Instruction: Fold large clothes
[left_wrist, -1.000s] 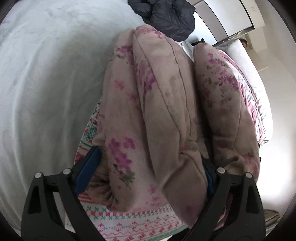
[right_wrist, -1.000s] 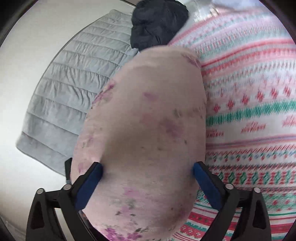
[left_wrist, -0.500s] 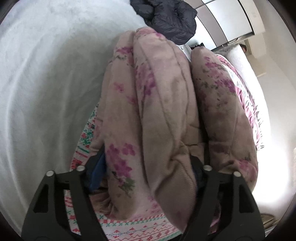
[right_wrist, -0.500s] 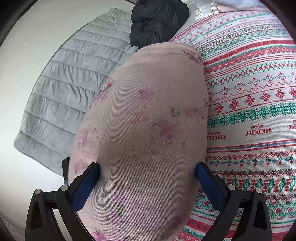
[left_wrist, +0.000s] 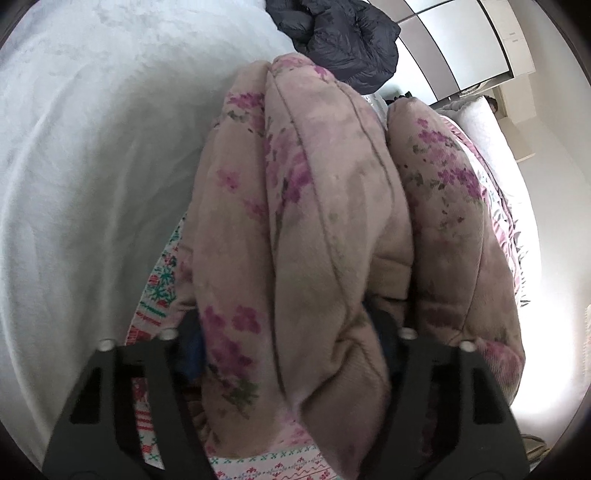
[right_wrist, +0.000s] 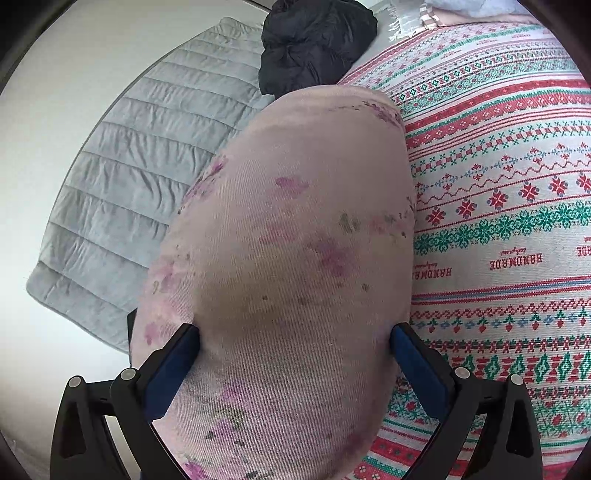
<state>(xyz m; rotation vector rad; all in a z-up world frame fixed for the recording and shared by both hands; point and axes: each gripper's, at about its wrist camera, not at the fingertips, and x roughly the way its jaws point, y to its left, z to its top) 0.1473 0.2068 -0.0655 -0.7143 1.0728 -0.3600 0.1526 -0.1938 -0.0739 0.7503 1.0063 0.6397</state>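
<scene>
Both grippers clamp the thick pink floral padded garment (left_wrist: 314, 229).
Left gripper (left_wrist: 291, 343) and right gripper (right_wrist: 295, 343) fingers squeeze its folds above a red-green patterned blanket (right_wrist: 517, 206) reading "HANDMADE".

Pink floral padded garment (left_wrist: 303, 229), bunched, thick folds

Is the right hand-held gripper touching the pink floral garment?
Touching. The right wrist view shows both blue pads of the right hand-held gripper pressed into the sides of the pink floral garment, with no gap visible.
</scene>
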